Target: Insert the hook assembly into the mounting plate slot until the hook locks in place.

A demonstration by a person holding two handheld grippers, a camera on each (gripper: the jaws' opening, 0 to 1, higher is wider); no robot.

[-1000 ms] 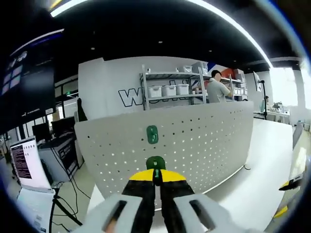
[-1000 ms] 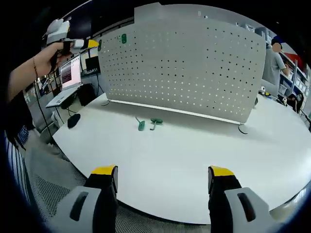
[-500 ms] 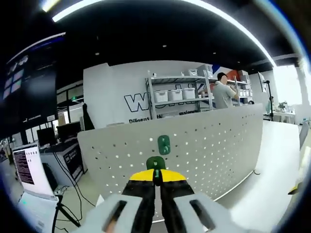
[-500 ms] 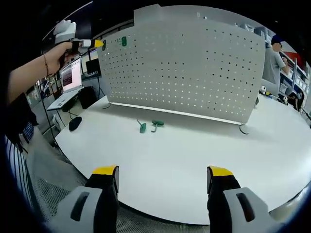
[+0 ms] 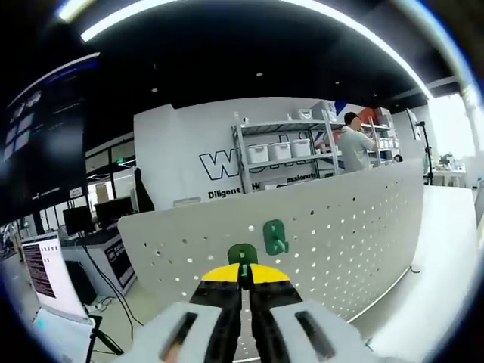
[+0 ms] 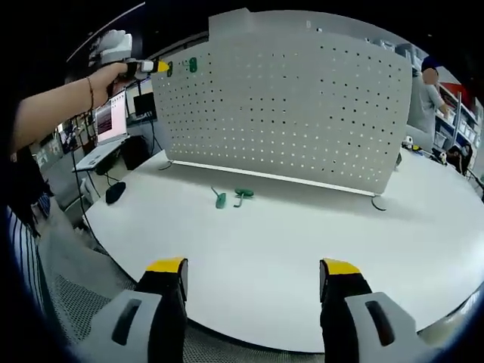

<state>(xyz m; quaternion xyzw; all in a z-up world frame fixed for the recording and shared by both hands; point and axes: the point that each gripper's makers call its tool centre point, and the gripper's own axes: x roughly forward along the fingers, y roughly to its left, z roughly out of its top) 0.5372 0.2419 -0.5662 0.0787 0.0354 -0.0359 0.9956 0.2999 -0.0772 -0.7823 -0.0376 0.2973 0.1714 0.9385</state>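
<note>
Near the pegboard (image 5: 340,227) top, the left gripper (image 5: 243,274) pinches a green hook (image 5: 242,253); the right gripper (image 6: 253,276) is wide open, empty.

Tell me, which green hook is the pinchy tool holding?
The one pinched in the left gripper, the held hook. Another, the mounted hook, sits on the pegboard, and two loose hooks lie on the table.

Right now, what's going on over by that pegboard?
The left tool is shut on a green hook, held up near the top of the white pegboard, beside a hook already mounted there. The right tool hangs open over the table, where two more hooks lie.
</note>
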